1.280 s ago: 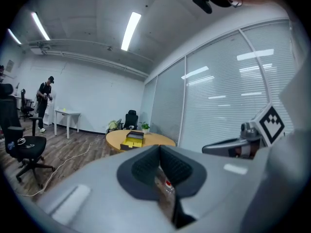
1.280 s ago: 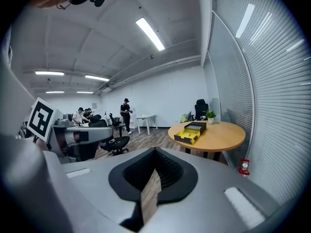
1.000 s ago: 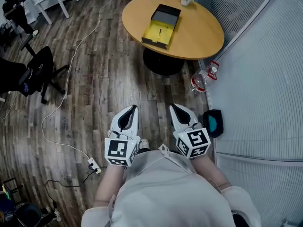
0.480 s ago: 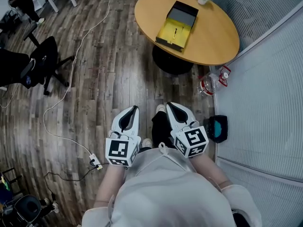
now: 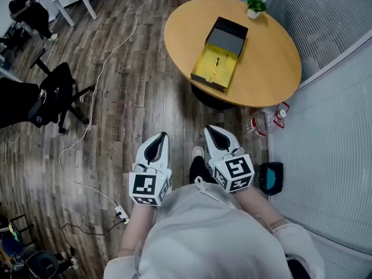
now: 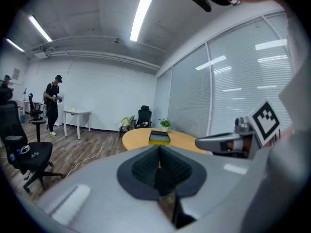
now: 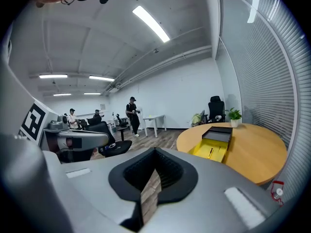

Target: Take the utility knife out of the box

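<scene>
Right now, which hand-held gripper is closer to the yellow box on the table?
Right, slightly. The right hand-held gripper is nearly in line with the box; the left hand-held gripper is farther aside. Both are well short of the table.

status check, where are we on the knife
Left gripper and right gripper shut, empty, short of table. Utility knife lying in open yellow box. Water jug on floor beside table.

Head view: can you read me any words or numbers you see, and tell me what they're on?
No words or numbers can be read.
Cube on the left gripper: black-and-white squares, a pattern, not letters.
Cube on the right gripper: the same kind of pattern.
Yellow-lined box: no print shows.
Clear container on the floor: its red-and-white tag is too small to read.
</scene>
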Motion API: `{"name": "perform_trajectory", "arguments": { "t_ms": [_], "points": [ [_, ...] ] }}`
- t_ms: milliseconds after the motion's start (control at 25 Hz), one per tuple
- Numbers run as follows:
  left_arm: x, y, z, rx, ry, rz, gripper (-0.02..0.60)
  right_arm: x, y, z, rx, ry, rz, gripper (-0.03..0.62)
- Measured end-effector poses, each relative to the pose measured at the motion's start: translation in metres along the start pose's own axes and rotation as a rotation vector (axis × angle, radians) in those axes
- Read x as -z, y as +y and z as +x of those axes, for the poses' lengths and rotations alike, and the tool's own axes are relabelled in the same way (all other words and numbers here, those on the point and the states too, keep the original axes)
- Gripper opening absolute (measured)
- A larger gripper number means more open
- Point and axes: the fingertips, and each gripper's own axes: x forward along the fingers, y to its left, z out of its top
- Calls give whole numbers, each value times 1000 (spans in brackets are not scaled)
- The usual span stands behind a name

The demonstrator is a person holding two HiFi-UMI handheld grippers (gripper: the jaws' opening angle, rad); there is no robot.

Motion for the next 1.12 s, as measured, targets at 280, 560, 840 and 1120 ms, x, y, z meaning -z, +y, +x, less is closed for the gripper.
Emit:
{"name": "perform_trajectory", "arguments": {
  "t_ms": [280,560,840,1120],
  "points": [
    [-40,4,110,-1,-11,11,6,-40,-93,58,6,-14,5,0],
    [-59,5,204,10,-1,22,6,-63,-175,103,37,-18,16,0],
    [-65,6,265,51,21,29,6,-61,-230,128,99,5,62,0],
    [-74,14,333,166,39,70,6,-65,-276,158,223,-4,129,0]
  ]
}}
